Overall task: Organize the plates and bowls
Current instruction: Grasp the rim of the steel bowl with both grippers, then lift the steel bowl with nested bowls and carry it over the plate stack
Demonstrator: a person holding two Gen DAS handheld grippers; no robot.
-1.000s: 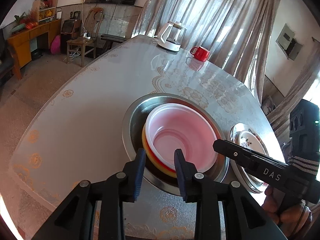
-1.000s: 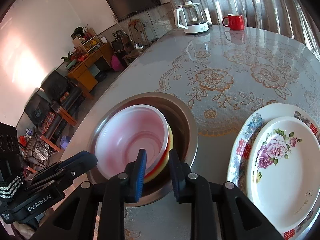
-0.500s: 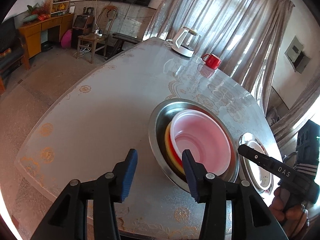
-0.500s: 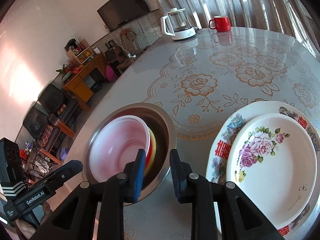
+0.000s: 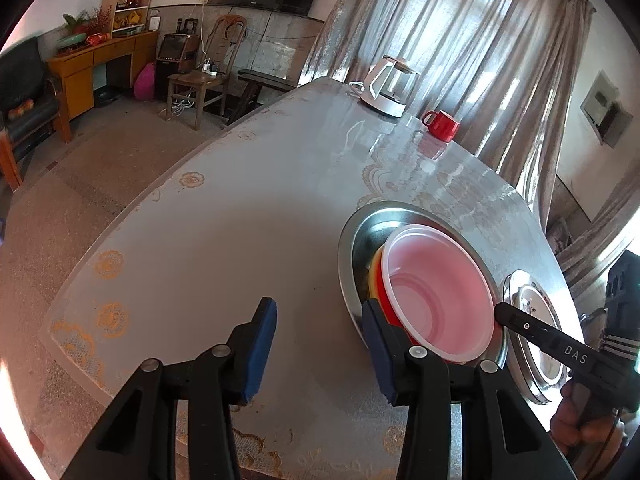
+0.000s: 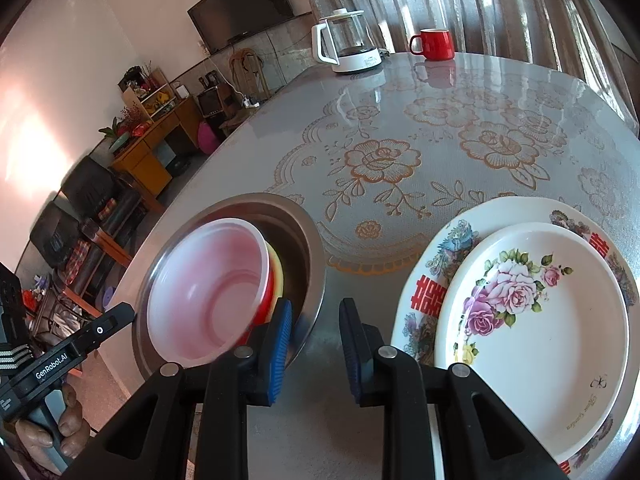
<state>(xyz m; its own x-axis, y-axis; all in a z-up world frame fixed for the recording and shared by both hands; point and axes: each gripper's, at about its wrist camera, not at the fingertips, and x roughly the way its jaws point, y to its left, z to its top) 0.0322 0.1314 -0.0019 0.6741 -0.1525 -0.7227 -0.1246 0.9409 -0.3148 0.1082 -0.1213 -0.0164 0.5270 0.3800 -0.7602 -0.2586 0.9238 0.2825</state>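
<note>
Left gripper: open wide, holding nothing
Right gripper: parted, holding nothing
Bowls: nested in steel basin
Plates: stacked beside basin

Bare desk lies open left of the steel basin holding stacked bowls; stacked plates crowd the right, with only a narrow strip between; kettle and red mug stand well apart at the far edge.

Left wrist view: low over table, facing the window curtains; right wrist view: close, facing the TV wall | shared: nested bowls, kettle, red mug
</note>
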